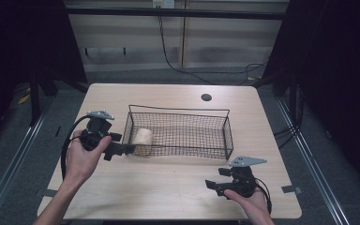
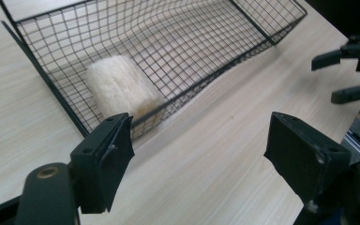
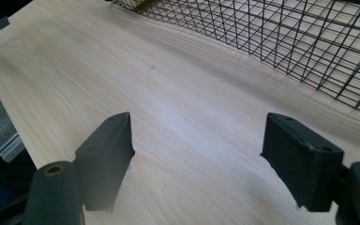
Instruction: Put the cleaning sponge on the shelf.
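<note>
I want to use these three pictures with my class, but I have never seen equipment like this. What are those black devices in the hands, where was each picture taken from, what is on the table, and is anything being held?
No robot here: a person holds a pair of hand-worked tongs in each hand. The high view looks down from above the person's side of the table. It shows the left tongs by the near left corner of a wire basket, and the right tongs near the table's front edge. The other two pictures come from cameras riding on the tongs, each looking out between its own two black jaws. In the basket's left end lies a pale roll, perhaps a sponge or cloth; I cannot tell which. Both tongs stand open, and neither holds anything.
</note>
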Demonstrator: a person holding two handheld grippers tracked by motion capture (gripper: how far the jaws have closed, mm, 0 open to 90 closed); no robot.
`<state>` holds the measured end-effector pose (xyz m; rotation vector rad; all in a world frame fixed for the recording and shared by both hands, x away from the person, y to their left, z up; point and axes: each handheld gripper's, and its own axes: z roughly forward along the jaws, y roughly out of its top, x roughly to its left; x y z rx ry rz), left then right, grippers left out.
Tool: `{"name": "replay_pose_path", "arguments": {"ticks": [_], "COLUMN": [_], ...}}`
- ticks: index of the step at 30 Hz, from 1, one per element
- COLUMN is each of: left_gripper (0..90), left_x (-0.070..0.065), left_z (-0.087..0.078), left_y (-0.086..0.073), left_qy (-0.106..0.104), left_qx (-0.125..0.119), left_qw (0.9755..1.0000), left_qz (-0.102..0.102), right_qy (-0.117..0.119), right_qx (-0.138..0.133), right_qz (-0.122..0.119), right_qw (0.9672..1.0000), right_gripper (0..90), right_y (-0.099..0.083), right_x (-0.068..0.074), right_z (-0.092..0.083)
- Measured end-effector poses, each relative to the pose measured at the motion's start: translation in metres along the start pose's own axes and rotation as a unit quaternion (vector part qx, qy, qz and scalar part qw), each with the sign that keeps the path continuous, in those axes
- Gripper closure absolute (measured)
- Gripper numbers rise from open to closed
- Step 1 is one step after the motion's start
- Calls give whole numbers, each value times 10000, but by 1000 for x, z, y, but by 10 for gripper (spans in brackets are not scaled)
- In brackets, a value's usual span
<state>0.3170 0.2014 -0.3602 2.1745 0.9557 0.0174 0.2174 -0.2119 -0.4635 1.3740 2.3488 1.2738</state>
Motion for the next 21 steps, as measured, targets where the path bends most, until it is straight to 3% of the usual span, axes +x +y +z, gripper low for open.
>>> {"name": "replay_pose_path", "arguments": {"ticks": [6,9,13,16,18,21], "left_gripper": [227,226,211,211,212,212], "left_x": [2,2,2,4,5,6], "left_z": [4,4,5,9,13,17], "left_y": [-29,-44,-61,-73,-81,-87], "left_qy": [-123,-226,-349,-414,-314,-219], "left_qx": [-158,-379,-431,-376,-301,-195], "left_qw": [9998,9987,9974,9966,9972,9978], "left_qz": [-74,-245,-453,-598,-601,-601], "right_qy": [-19,-19,-14,-75,-116,-242], "right_qx": [6,5,-25,-32,100,278], "right_qz": [3,-3,16,21,1,95], "right_qw": [10000,10000,10000,10000,9999,9993], "right_gripper": [243,243,242,248,308,289], "right_y": [0,0,-1,-1,-2,-3], "right_x": [0,0,-1,-1,-3,-7], "right_z": [0,1,2,2,4,8]}}
